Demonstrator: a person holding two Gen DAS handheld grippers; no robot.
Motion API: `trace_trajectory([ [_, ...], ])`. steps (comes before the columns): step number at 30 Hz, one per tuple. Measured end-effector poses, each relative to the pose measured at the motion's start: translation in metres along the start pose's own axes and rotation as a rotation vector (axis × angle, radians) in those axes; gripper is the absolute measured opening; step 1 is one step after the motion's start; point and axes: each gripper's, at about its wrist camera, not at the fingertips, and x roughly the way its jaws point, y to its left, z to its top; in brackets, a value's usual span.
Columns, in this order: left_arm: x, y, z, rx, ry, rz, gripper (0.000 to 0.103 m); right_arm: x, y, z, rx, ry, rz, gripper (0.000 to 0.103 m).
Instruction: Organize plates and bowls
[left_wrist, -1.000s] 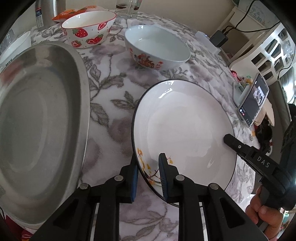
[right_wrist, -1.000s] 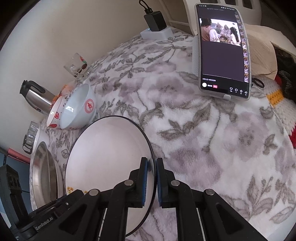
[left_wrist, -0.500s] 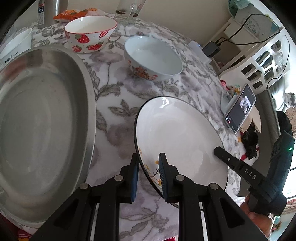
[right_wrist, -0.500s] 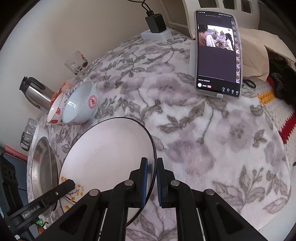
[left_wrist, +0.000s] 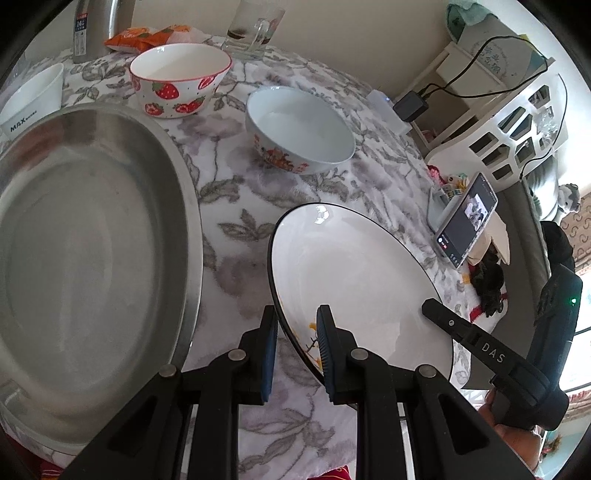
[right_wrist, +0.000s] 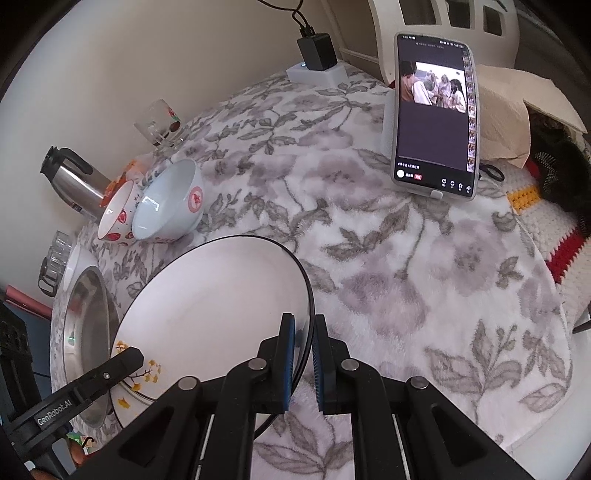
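White black-rimmed ceramic plate pinched by left gripper and right gripper, probably off the cloth; uneven lift could slip it.

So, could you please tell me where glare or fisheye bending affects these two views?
Left wrist view: a bright glint sits on the plate near its far rim, and the steel basin bulges at the frame's left. Right wrist view: a window reflection marks the white bowl; the phone bows.

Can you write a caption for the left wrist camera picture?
Both grippers, left and right, hold the black-rimmed white plate beside a big steel basin.
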Motion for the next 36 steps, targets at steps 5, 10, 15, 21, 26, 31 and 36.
trace_trajectory([
  [5,-0.007,-0.002,0.001,0.017,-0.019,-0.011,0.022,-0.009,0.004,0.002,-0.010,-0.017,-0.008,0.010],
  [10,-0.018,-0.008,0.002,0.034,-0.050,-0.027,0.022,-0.024,0.011,0.004,-0.022,-0.047,-0.016,0.010],
  [15,-0.041,-0.010,0.005,0.048,-0.109,-0.068,0.022,-0.047,0.023,0.008,-0.041,-0.100,-0.020,0.010],
  [21,-0.075,0.001,0.011,0.035,-0.201,-0.114,0.022,-0.072,0.053,0.012,-0.078,-0.172,-0.006,0.010],
  [26,-0.102,0.018,0.017,0.013,-0.280,-0.105,0.022,-0.077,0.091,0.015,-0.123,-0.206,0.017,0.010],
  [31,-0.126,0.052,0.026,-0.051,-0.329,-0.110,0.022,-0.073,0.128,0.012,-0.159,-0.212,0.045,0.010],
  [36,-0.146,0.089,0.031,-0.112,-0.362,-0.095,0.022,-0.061,0.169,0.007,-0.197,-0.210,0.078,0.010],
])
